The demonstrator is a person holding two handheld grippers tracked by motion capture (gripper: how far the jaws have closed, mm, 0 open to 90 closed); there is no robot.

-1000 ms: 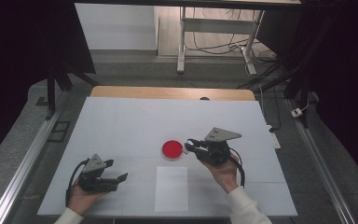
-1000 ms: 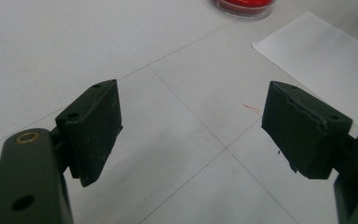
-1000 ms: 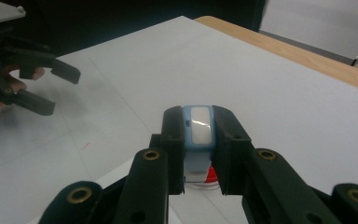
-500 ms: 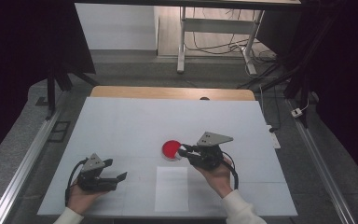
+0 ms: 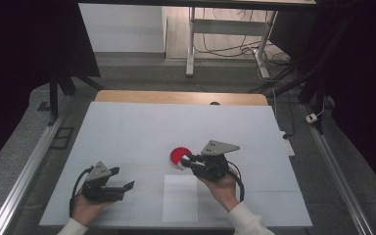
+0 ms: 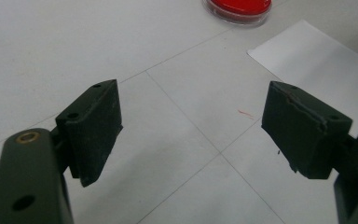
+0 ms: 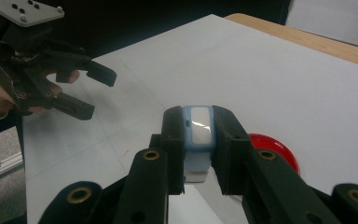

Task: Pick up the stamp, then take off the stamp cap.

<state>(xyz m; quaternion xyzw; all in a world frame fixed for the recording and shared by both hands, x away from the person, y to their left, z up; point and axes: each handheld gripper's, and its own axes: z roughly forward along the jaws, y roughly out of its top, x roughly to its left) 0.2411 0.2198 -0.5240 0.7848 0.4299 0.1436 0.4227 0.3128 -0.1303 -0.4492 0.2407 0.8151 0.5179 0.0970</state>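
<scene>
Right gripper view – right gripper (image 7: 199, 140) clamped on pale blue block (image 7: 199, 133), left gripper (image 6: 191, 126) wide open – nothing held

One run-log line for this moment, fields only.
right gripper: shut on small blue-and-white block | left gripper: open, empty | round red dish: on table

The flat worktop (image 5: 127, 132) is white with thin grey lines that cross it like big squares, and its far edge is light brown wood. The round dish (image 5: 178, 155) is bright red with a clear rim. The flat paper sheet (image 5: 180, 198) is plain white. The small block (image 7: 199, 128) is light blue with a shiny white face. The right hand-held gripper (image 5: 186, 160) is black with a grey plate on top. The left hand-held gripper (image 5: 127, 186) is black too.
</scene>
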